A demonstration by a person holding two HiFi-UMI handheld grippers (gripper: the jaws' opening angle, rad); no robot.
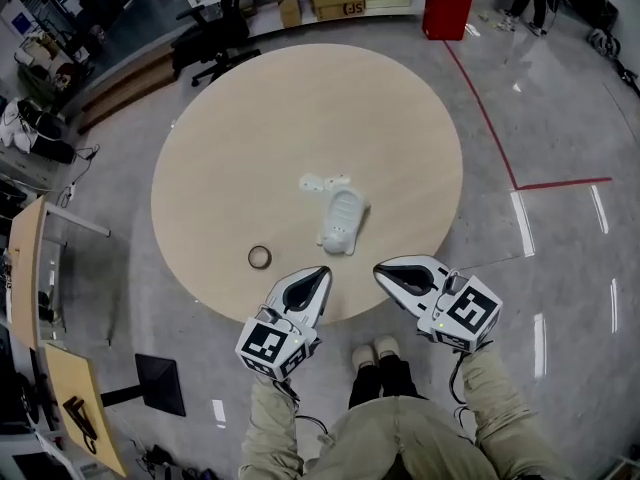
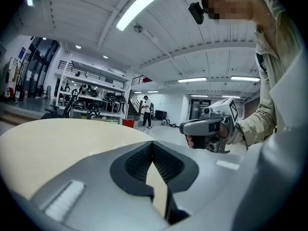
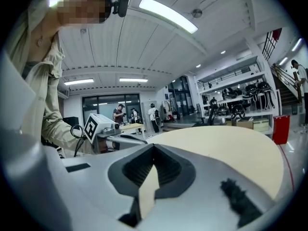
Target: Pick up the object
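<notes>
Hovering at the near edge of the round table (image 1: pixel 200 168), both grippers pointed inward over the rim. The left gripper (image 1: pixel 322 271) had its jaws pressed together with nothing between them. The right gripper (image 1: pixel 380 268) matched it, jaws closed and empty. Out near the middle of the tabletop lay the white object (image 1: pixel 343 221), apart from both grippers. Just beyond it sat some small white pieces (image 1: pixel 322 181). A tape ring (image 1: pixel 259 258) lay closer in, near the left gripper's tip.
</notes>
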